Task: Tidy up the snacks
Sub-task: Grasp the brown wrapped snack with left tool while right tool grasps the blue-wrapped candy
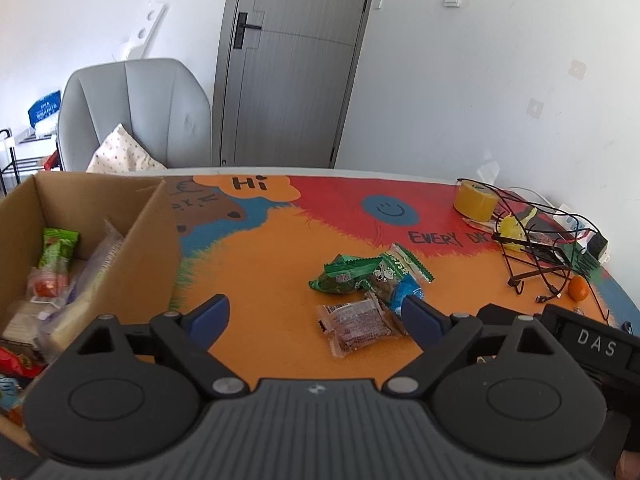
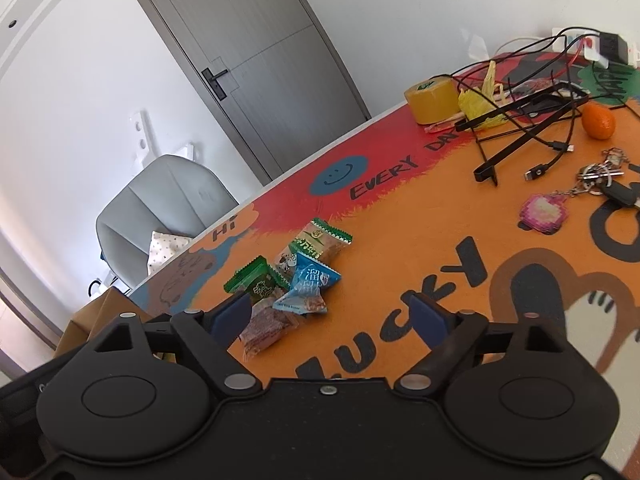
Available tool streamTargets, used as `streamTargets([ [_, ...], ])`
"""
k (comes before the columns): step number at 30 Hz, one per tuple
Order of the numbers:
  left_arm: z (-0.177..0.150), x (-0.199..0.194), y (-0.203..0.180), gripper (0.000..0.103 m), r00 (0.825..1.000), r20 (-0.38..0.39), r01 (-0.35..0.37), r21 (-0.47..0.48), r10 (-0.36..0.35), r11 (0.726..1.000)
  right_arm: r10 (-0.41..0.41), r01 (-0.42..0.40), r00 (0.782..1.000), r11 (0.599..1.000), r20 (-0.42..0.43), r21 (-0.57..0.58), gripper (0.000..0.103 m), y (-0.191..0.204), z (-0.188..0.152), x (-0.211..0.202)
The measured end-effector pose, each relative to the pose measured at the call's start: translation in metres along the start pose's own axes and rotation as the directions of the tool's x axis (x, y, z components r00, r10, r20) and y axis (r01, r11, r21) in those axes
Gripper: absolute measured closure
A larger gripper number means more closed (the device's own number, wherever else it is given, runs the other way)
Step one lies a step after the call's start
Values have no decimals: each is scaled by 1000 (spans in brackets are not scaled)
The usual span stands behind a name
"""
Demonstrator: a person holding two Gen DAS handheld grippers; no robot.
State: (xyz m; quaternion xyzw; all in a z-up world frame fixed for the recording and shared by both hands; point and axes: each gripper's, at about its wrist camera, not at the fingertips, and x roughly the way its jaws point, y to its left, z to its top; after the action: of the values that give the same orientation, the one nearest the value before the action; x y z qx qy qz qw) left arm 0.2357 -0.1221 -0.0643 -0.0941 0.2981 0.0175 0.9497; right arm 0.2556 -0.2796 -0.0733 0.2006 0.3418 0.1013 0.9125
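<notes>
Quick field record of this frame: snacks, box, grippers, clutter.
loose snacks: small pile of packets on the table, out of the box
top packets: green, blue, clear reddish
cardboard box: at the table's left side, already holds several snacks
left gripper: open, empty
right gripper: open, empty
clutter: tape roll, cables, orange, keys

A lived-in home room is showing here: a grey door (image 1: 288, 64) and cushioned armchair (image 1: 136, 112) standing beyond a cartoon-printed desk (image 1: 280, 248) carrying keys (image 2: 600, 184) and cables (image 1: 536, 240).
</notes>
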Motion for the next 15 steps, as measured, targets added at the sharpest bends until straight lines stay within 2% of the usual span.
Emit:
streamTargets([
  [8,11,25,5,18,999,-42,-13,-41,11,999,16,-15,998,1000,-62,6,25,8,15,33],
  [15,14,45,10,31,996,-72,-56,-96,49,994,13,-15,994,1000,-109,-13,30,17,26,63],
])
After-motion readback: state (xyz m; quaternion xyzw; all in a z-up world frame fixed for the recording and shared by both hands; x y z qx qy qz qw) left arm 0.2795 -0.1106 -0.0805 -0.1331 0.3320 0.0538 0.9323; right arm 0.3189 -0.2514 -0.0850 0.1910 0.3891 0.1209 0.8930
